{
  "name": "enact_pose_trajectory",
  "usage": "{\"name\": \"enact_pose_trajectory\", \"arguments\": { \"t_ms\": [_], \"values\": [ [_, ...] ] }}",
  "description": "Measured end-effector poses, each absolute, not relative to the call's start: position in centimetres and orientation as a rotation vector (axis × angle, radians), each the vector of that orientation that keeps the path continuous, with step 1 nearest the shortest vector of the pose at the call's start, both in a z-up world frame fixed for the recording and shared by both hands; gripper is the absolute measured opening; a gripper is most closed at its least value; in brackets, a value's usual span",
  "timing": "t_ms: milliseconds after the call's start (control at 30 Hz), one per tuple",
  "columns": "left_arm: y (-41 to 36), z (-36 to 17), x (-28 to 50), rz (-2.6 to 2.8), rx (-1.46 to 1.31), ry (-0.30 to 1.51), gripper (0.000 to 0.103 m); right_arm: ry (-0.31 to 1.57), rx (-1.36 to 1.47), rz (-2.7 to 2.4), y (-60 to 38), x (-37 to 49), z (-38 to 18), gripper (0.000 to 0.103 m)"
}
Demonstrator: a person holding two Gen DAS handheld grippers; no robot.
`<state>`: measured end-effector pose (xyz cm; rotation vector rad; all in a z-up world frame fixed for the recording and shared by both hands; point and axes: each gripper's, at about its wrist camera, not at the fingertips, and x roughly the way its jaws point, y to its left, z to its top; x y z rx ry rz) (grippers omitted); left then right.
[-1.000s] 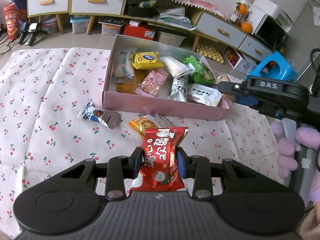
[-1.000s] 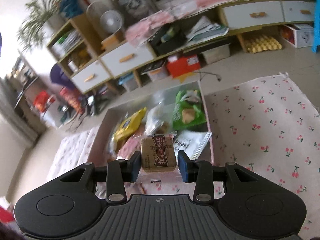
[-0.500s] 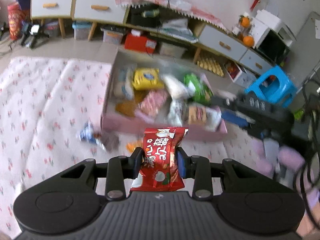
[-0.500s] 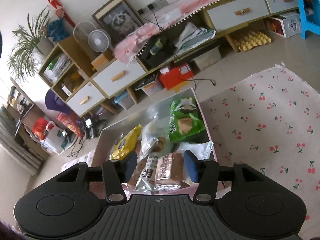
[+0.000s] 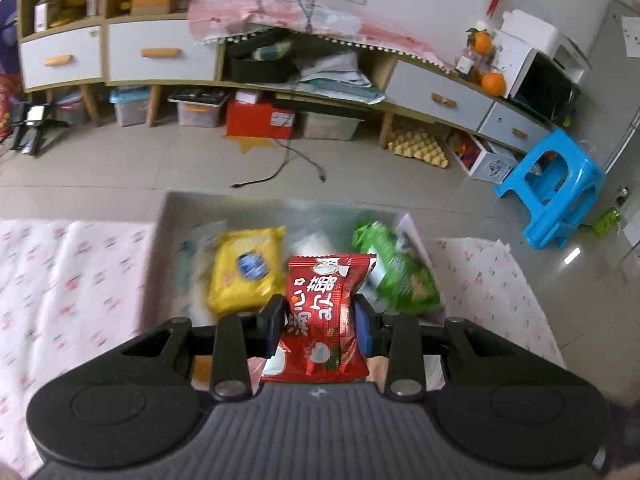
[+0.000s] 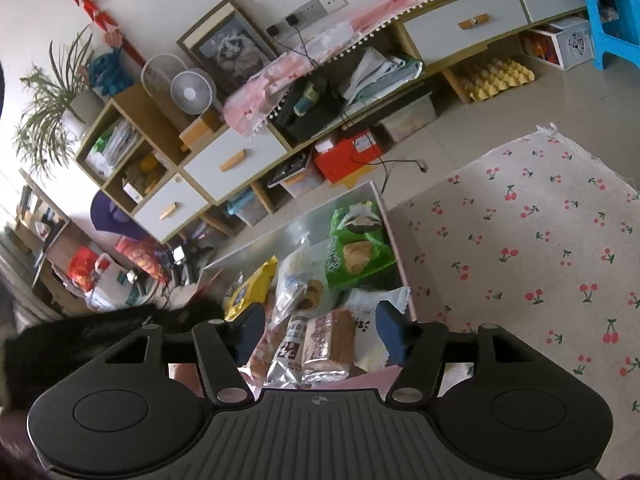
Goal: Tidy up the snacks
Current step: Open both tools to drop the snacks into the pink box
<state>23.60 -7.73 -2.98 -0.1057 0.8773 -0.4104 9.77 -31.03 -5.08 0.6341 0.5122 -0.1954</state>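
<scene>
Left gripper (image 5: 320,322) is clamped on the red snack packet (image 5: 320,320), pads pinching it at the waist so it stands upright between them, right over the pink box (image 5: 160,248) on the cherry-print cloth (image 5: 72,280). Below and behind it in the box lie a yellow biscuit pack (image 5: 246,276) and a green snack bag (image 5: 396,276), both blurred.

Over on the right wrist view, the right gripper (image 6: 320,332) has let go: its jaws have just been opening and now stand apart, pressing on nothing. The brown wrapped cake (image 6: 330,344) lies down in the box between and beyond the fingertips, beside a silver packet (image 6: 290,354) and a white packet (image 6: 370,332). The green bag sits further back against the box's right wall (image 6: 394,248). A dark blur fills the left edge; I can't tell what it is.
</scene>
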Motion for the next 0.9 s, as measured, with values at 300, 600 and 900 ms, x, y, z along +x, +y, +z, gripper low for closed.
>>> {"name": "enact_pose_trajectory", "arguments": {
  "t_ms": [300, 600, 900],
  "values": [
    [-10.0, -4.4, 26.4, -0.457, -0.152, 0.875, 0.033, 0.538, 0.663, -0.229, -32.4, 9.7, -6.4, 0.062],
    [-8.0, -4.2, 25.1, -0.403, -0.135, 0.838, 0.062, 0.554, 0.61, -0.229, -31.9, 9.9, -6.5, 0.068],
    [-4.8, -3.6, 23.1, -0.36, -0.165, 0.854, 0.068, 0.562, 0.549, -0.202, -30.3, 10.0, -5.2, 0.072]
  ]
}}
